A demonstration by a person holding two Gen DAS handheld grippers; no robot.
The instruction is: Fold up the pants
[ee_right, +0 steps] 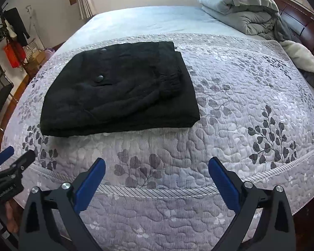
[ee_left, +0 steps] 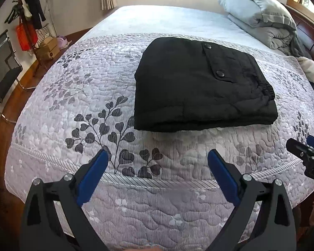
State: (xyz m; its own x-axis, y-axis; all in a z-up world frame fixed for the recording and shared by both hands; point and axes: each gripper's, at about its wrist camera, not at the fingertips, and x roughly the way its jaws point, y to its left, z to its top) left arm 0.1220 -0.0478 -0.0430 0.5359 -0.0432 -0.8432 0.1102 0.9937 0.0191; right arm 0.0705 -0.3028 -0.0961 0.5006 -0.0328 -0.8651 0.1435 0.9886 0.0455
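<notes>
The near strip of the quilted bed point(ee_left: 157, 209) lies bare under both spread hand-held grippers — room to pass. Ahead, the folded black pants point(ee_left: 198, 87) sit as one low block. Bare sheet stretches beyond them; a heaped duvet point(ee_left: 261, 21) crowds the far right corner — the headboard point(ee_right: 303, 27) stands behind it.

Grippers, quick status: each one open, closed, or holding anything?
Left gripper: open, holding nothing, short of the folded black pants.
Right gripper: open, holding nothing, over the quilt.
</notes>
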